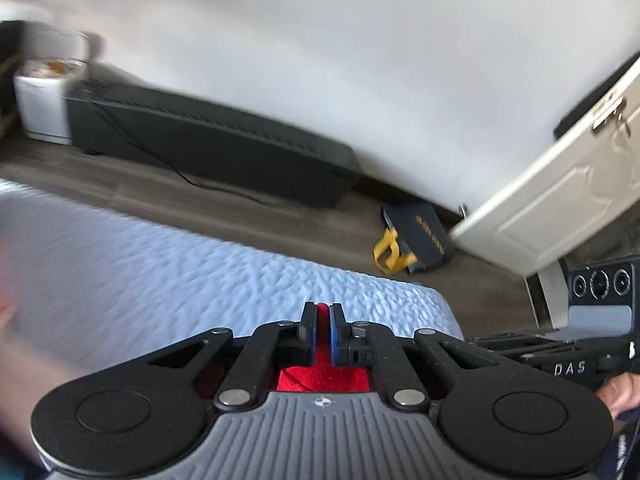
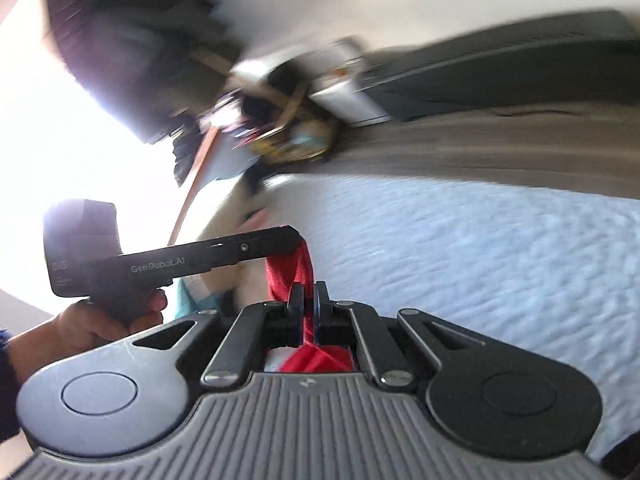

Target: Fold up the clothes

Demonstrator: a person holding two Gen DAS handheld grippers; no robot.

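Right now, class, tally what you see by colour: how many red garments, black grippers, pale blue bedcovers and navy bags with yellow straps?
Red garment: 1, pinched by both grippers
Black grippers: 2, left gripper and right gripper
Pale blue bedcover: 1
Navy bag with yellow straps: 1
Total: 5

Red garment (image 2: 294, 276), bunched and crumpled, stretched in the air above the pale blue textured bedspread (image 2: 480, 248).

Daylit, motion-blurred, glare (perhaps window), fisheye-warped
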